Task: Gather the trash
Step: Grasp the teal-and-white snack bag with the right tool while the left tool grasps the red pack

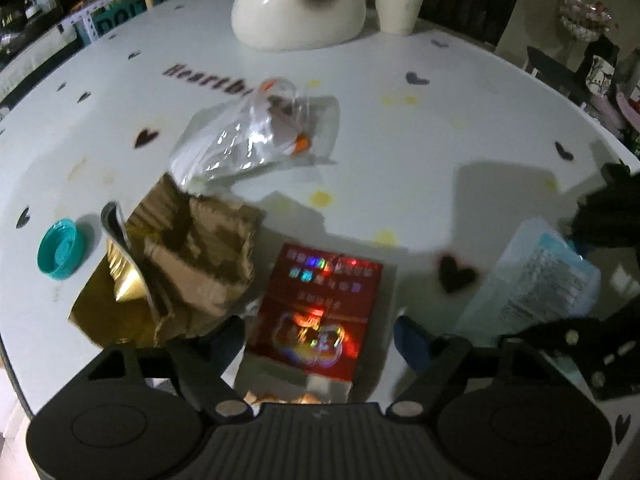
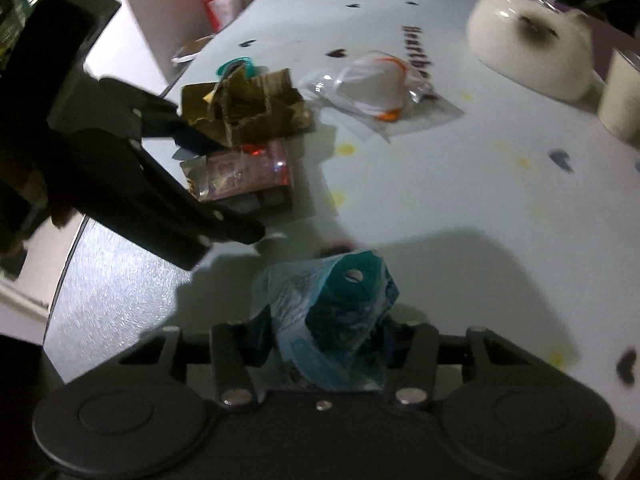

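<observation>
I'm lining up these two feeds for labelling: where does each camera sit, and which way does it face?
Left wrist: sits on the left tool, looking along its open fingers across the white table at the red holographic packet; the right tool shows at the right edge.
Right wrist: sits on the right tool, which grips a blue wrapper, looking across the table; the left tool shows at left.
Shared: red packet, torn cardboard, clear plastic bag, cat-shaped bowl, blue wrapper.
</observation>
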### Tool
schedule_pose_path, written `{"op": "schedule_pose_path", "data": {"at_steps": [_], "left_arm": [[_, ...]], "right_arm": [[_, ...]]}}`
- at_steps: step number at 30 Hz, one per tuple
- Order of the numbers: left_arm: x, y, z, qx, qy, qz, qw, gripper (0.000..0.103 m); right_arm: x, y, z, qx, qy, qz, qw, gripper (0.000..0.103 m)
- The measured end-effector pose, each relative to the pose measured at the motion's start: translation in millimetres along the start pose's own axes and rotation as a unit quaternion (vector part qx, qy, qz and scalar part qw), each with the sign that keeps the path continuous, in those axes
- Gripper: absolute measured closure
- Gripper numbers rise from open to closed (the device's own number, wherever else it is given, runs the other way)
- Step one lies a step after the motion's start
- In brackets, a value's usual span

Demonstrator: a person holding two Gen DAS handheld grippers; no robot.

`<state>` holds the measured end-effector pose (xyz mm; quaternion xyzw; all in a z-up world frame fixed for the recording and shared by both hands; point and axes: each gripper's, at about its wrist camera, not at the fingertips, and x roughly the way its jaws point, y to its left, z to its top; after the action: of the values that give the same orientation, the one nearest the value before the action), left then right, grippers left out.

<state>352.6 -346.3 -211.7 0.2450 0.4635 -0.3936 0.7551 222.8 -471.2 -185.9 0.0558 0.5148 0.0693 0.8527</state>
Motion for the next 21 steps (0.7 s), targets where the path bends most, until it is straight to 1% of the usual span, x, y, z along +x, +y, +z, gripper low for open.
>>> {"op": "schedule_pose_path", "data": {"at_steps": [2, 3, 4, 8, 12, 17, 21], "left_arm": [[-1, -2, 1, -0.007, -0.007, 0.004, 0.9999, 0.033], [-3, -2, 1, -0.012, -0.011, 0.008, 0.9998, 0.043], [-4, -2, 1, -0.019, -0.011, 0.010, 0.9997, 0.044], [-10, -6, -8, -0.044, -0.009, 0.010, 0.9989, 0.047], [-23, -10, -25, -0.089, -0.014, 0.011, 0.9959, 0.048], [-47, -15, -45, -0.143, -0.026, 0.019, 0.9892, 0.049], [-72, -14, -58, -0.187, -0.045, 0.037, 0.9807, 0.049]], "right_arm": [[-2, 1, -3, 0.016, 0.002, -0.005, 1.000, 0.055], [-3, 2, -5, 0.026, 0.003, -0.009, 1.000, 0.055], [-3, 3, -7, 0.033, 0.003, -0.012, 0.999, 0.055], [-10, 5, -11, 0.062, -0.002, -0.026, 0.998, 0.056], [-19, 7, -13, 0.077, -0.016, -0.039, 0.996, 0.056], [-32, 9, -11, 0.082, -0.037, -0.057, 0.994, 0.056], [-49, 13, -9, 0.087, -0.059, -0.071, 0.992, 0.056]]}}
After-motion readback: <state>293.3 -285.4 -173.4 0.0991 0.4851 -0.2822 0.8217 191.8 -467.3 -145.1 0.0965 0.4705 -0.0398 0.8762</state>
